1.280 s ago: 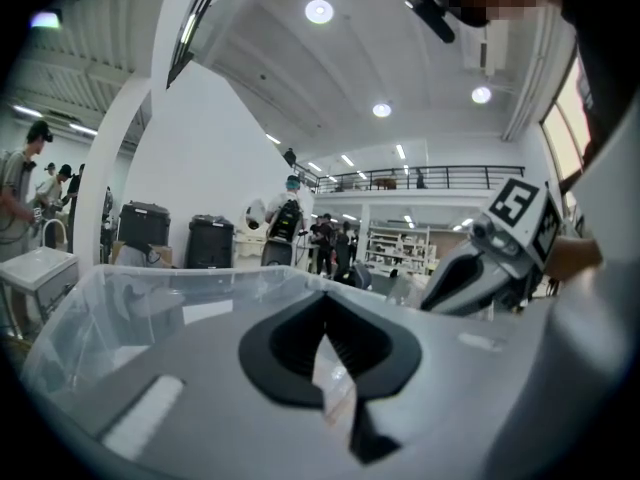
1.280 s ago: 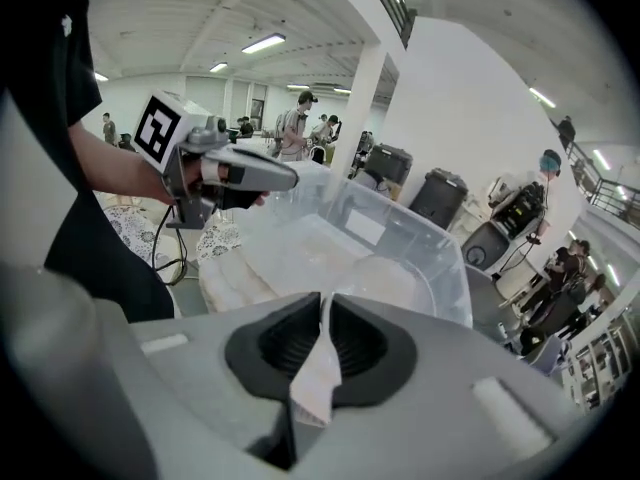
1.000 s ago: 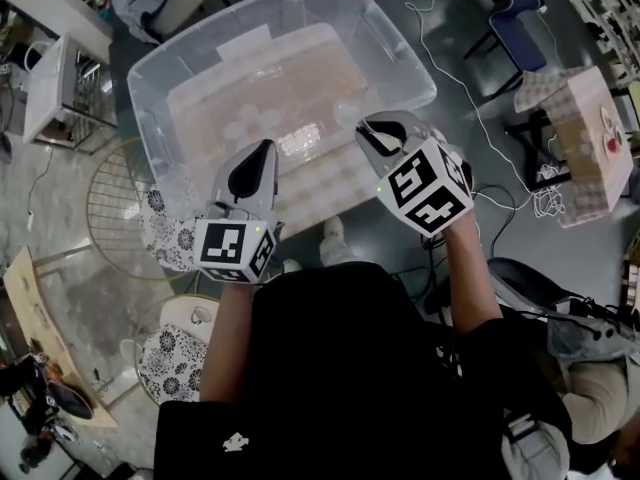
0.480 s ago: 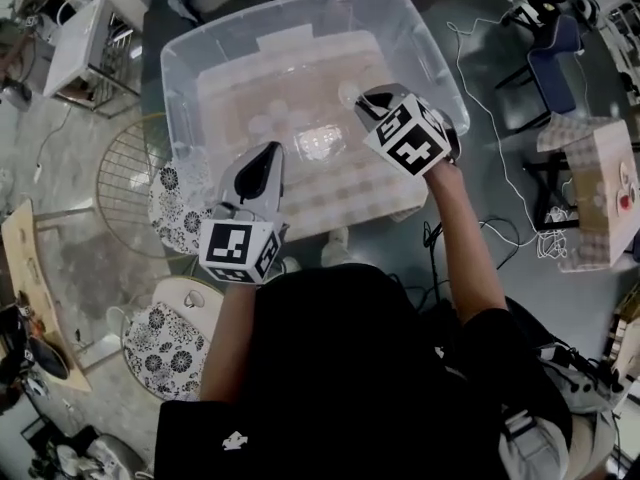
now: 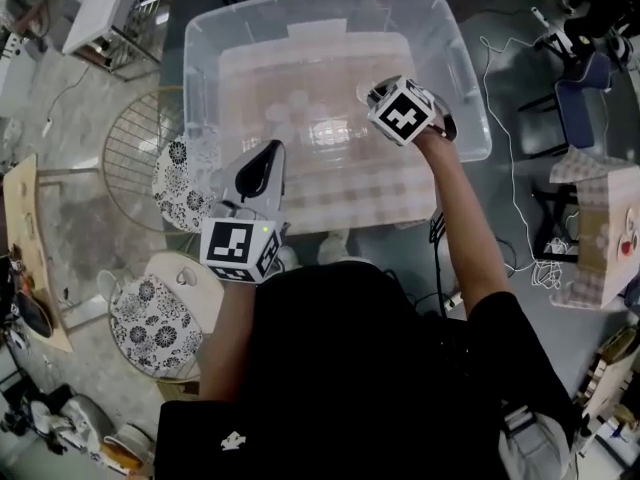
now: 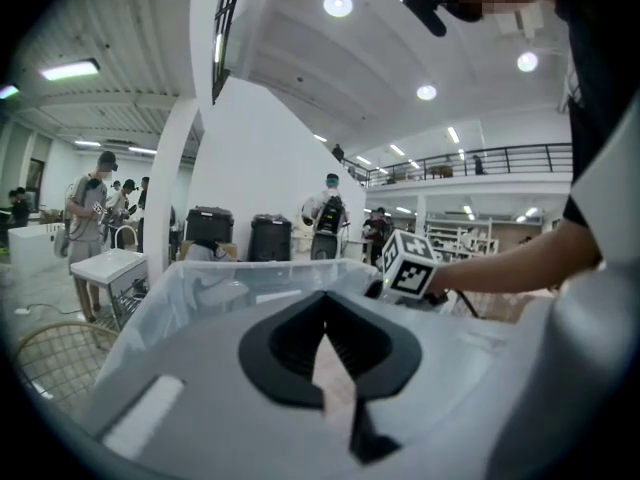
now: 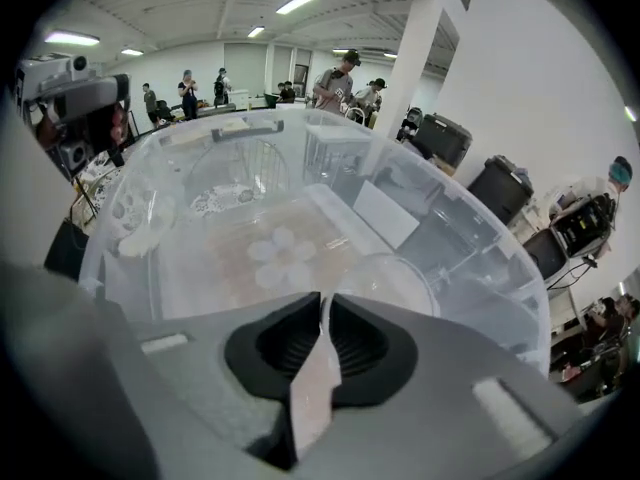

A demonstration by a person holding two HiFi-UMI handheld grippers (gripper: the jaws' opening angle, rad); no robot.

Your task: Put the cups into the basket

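Note:
The basket is a big clear plastic bin (image 5: 200, 58) in front of me. My right gripper (image 5: 380, 94) reaches down inside it at the right, shut on the wall of a clear cup (image 7: 388, 284); in the head view that cup (image 5: 366, 90) shows just beyond its marker cube. Several more clear cups (image 5: 290, 116) stand clustered on the bin floor. My left gripper (image 5: 267, 150) hovers at the bin's near left edge, pointing over the rim; its jaws meet at the tips with nothing between them.
A round wire stand (image 5: 125, 158) and two floral-cushioned stools (image 5: 180, 183) (image 5: 150, 323) sit left of the bin. Cables (image 5: 500, 118) trail on the floor at the right, near a cardboard box (image 5: 600, 238). People stand in the hall behind.
My right gripper has moved away from me and down into the bin, carrying the clear cup. The left gripper has crept slightly toward the bin's near edge.

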